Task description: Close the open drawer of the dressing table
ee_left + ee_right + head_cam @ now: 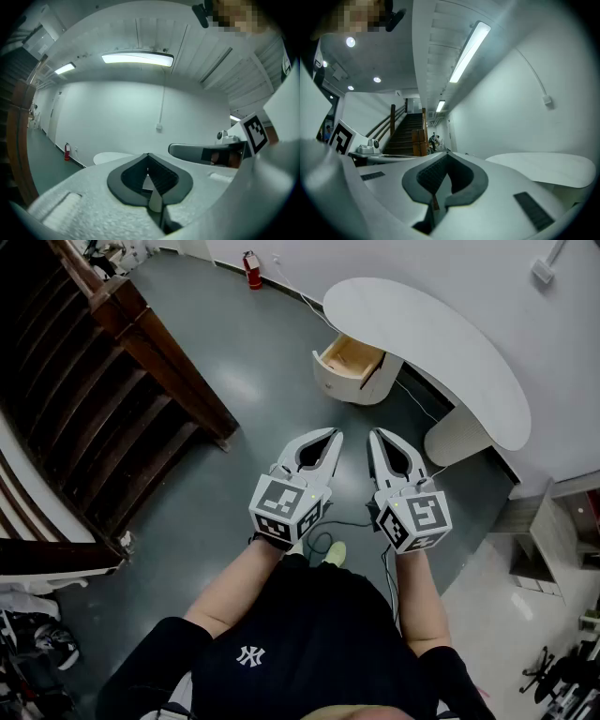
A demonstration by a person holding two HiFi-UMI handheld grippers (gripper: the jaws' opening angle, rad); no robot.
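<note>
The cream drawer [349, 360] stands pulled out beneath the white curved-top dressing table [441, 352], bare pale wood inside, well ahead of us. We hold the left gripper [334, 434] and right gripper [373, 434] side by side, both pairs of fingers closed and empty; our black shirt [319, 624] reads "NY".

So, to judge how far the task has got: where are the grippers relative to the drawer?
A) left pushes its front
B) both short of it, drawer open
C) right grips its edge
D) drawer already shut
B: the head view shows the left gripper and right gripper, both shut and empty, over the floor short of the drawer, whose wooden inside shows.
</note>
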